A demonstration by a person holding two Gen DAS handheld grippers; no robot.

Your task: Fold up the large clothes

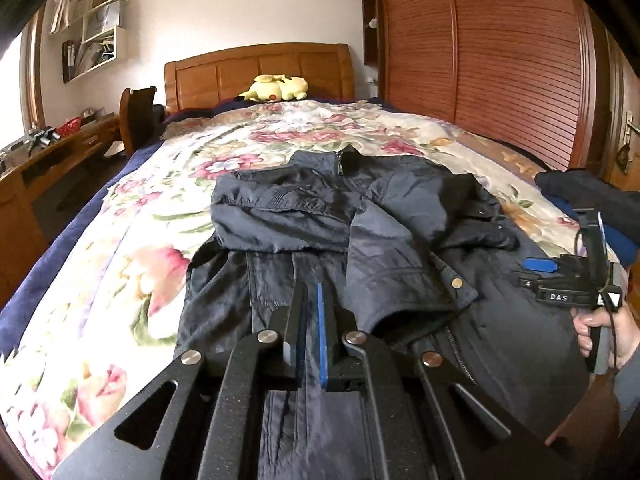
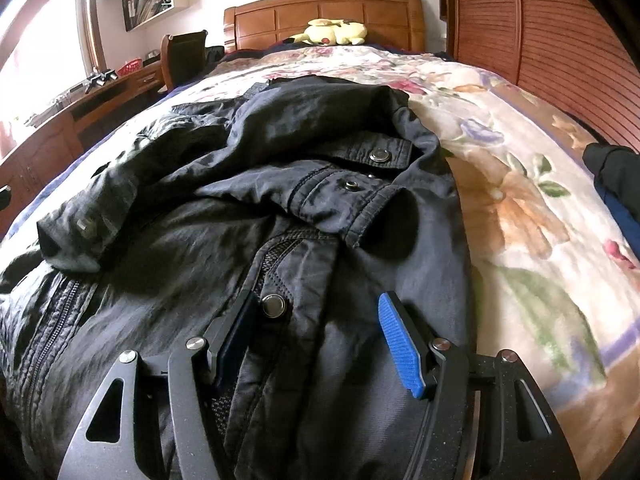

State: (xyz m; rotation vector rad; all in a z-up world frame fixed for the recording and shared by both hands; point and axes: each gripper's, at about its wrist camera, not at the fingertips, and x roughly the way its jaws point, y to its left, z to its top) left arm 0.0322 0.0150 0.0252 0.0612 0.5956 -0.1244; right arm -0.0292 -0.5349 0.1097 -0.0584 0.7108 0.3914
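Observation:
A dark navy jacket (image 1: 328, 240) lies face up on the floral bedspread (image 1: 132, 256), collar toward the headboard, both sleeves folded across the chest. My left gripper (image 1: 310, 292) hovers over the jacket's lower front; its jaws stand nearly together with a narrow gap, and whether cloth is pinched I cannot tell. My right gripper (image 1: 536, 266) shows at the jacket's right edge, held by a hand. In the right wrist view the right gripper (image 2: 320, 304) is open, low over the jacket (image 2: 240, 200) hem by the zipper and a snap button (image 2: 273, 305), fingers astride the cloth.
A yellow plush toy (image 1: 276, 88) lies at the wooden headboard (image 1: 256, 68). A wardrobe (image 1: 480, 48) stands on the right. A desk (image 1: 44, 160) and chair (image 1: 138, 116) stand on the left. Dark folded clothes (image 1: 588, 196) sit at the bed's right edge.

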